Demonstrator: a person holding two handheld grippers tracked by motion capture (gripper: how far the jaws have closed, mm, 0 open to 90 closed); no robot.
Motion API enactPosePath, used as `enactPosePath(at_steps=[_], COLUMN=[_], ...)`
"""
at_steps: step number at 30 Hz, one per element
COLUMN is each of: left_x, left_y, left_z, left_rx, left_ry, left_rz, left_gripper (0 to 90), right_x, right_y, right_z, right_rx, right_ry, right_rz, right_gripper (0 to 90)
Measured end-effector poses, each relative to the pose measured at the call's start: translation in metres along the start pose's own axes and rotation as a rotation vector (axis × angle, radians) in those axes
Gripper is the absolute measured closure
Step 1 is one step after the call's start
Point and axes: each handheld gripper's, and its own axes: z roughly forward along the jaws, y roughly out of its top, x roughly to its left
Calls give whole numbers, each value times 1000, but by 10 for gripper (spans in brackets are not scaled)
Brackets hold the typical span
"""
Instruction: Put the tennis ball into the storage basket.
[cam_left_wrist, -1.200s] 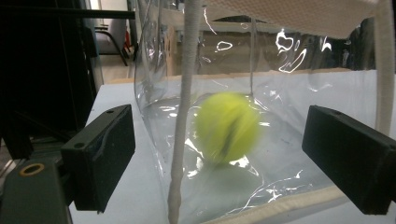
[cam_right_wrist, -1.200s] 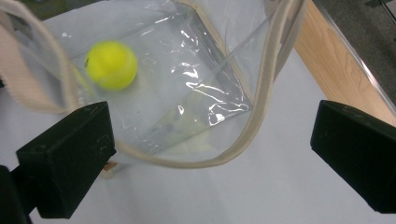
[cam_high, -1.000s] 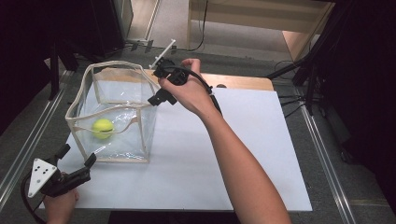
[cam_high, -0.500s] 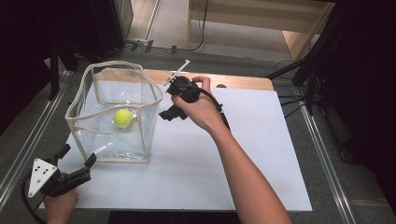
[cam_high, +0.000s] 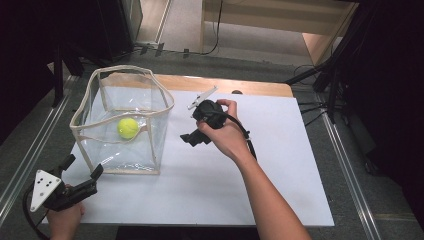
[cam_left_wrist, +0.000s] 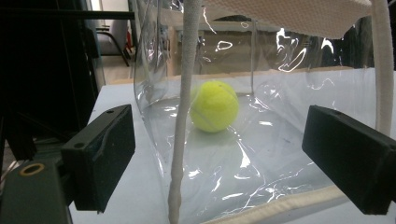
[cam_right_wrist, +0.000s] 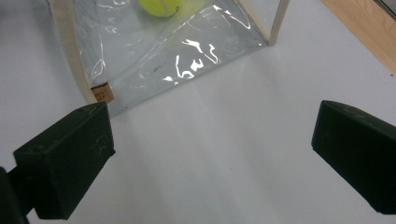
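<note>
A yellow tennis ball (cam_high: 128, 128) lies on the floor of a clear plastic box (cam_high: 131, 156) with cream trim, at the left of the white board (cam_high: 260, 175). My left gripper (cam_high: 84, 166) rests open at the board's near left corner, its jaws just short of the box's near corner. Its own view looks through the clear wall (cam_left_wrist: 261, 154) at the ball (cam_left_wrist: 214, 106), with the left gripper (cam_left_wrist: 224, 163) empty. My right gripper (cam_high: 194, 129) hovers to the right of the box, open and empty. In its own view the right gripper (cam_right_wrist: 219, 154) hangs above bare board, beside the box (cam_right_wrist: 177, 51) and ball (cam_right_wrist: 161, 6).
A wooden table edge (cam_high: 225, 85) runs behind the board. Metal rails (cam_high: 30, 150) flank the table on the left, and another rail (cam_high: 345, 160) on the right. Open board lies to the right of the box. Dark stands and cables (cam_high: 330, 75) sit at the far right.
The right gripper has come away from above the box rim, moving right and toward me. The ball rolled from the box's near left toward its middle. The left gripper has stayed put.
</note>
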Motion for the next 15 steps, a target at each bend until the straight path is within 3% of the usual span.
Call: enactPosePath(at_steps=[15], left_x=[0], left_y=[0], left_z=[0], left_rx=[1], left_ry=[3], left_rz=[3], left_gripper=[98], right_x=[3], right_y=[-56], right_z=[-3], right_rx=[-86], right_ry=[-17], right_rz=[37], right_gripper=[0])
